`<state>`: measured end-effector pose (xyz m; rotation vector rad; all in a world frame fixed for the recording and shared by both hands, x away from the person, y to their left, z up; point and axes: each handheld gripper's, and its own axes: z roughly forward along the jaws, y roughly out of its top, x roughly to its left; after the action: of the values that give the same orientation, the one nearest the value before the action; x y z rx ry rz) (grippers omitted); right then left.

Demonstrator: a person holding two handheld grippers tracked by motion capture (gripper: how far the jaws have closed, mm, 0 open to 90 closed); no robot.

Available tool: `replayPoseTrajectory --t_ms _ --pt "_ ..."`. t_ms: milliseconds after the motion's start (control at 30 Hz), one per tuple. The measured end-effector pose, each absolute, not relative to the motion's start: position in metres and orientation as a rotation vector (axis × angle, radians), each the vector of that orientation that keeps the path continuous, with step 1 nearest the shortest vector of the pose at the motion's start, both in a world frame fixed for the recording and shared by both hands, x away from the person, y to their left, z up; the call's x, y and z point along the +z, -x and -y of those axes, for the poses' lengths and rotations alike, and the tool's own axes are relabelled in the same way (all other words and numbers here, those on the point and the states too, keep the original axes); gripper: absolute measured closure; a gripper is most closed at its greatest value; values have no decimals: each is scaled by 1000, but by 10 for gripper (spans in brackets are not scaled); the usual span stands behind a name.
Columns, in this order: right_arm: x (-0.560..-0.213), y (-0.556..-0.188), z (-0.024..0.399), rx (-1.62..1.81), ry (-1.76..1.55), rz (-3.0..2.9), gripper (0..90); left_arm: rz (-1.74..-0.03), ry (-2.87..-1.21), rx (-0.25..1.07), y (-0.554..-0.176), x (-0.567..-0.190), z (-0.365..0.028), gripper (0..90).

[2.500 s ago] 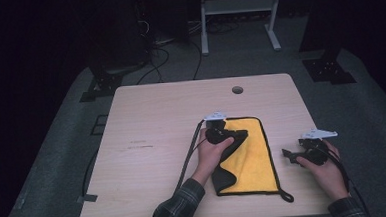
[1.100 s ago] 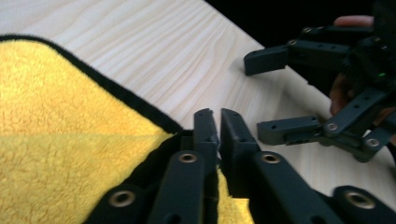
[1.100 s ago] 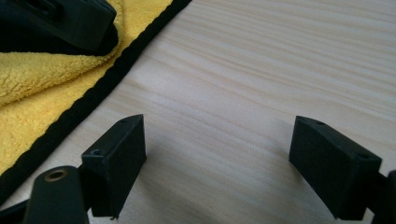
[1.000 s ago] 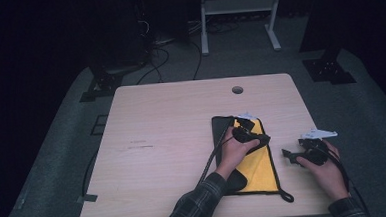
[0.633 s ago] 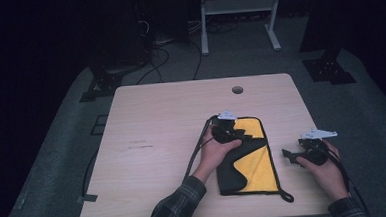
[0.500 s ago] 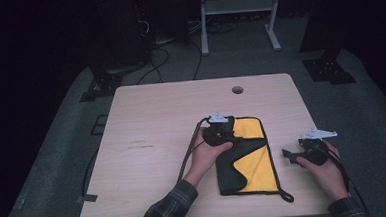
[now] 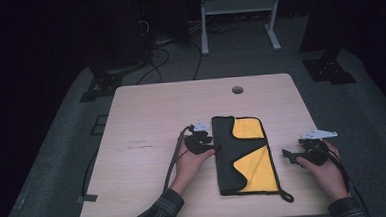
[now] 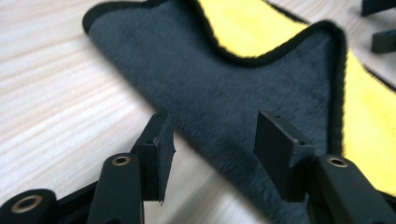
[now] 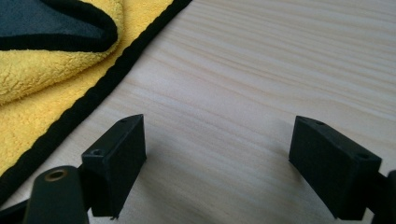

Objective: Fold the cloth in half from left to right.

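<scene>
A soft, light, floppy cloth (image 7: 243, 153) lies folded on the bench (image 7: 146, 121). Left tongs (image 7: 214, 148), just opened, stand empty at its edge; right tongs (image 7: 289, 157) spread. The black hem looks easiest to pinch.

Dim room, grey carpet floor (image 7: 60, 195). Pale wooden desk (image 7: 146, 116) with a cable hole (image 7: 237, 90) near its far edge. White frame legs (image 7: 238, 16) and loose cables (image 7: 163, 55) beyond.
</scene>
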<state>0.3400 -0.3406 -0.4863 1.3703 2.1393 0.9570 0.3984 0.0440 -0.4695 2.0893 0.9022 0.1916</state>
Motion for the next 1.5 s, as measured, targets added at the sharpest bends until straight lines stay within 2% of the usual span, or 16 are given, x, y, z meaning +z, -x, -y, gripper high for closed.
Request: replayPoseTrajectory --t_ms 167,567,767,867,1100,1500 --pt "-486 -340 341 957 -1370 -2139 174 -901 -2108 188 -396 -475 -41 482" --pt "-486 -340 341 956 -1369 -2139 174 -886 -2154 343 -384 -477 -29 507" --pt "-486 -340 341 957 -1369 -2139 173 -866 -2117 271 -379 -480 -29 780" --pt "-486 -340 341 957 -1369 -2139 173 -870 -2112 233 -381 -479 -32 829" --pt "-486 -340 341 957 -1373 -2137 173 -870 -2113 153 -385 -478 -45 842" --pt "-486 -339 341 957 -1374 -2136 174 -886 -2144 133 -380 -474 -70 843"
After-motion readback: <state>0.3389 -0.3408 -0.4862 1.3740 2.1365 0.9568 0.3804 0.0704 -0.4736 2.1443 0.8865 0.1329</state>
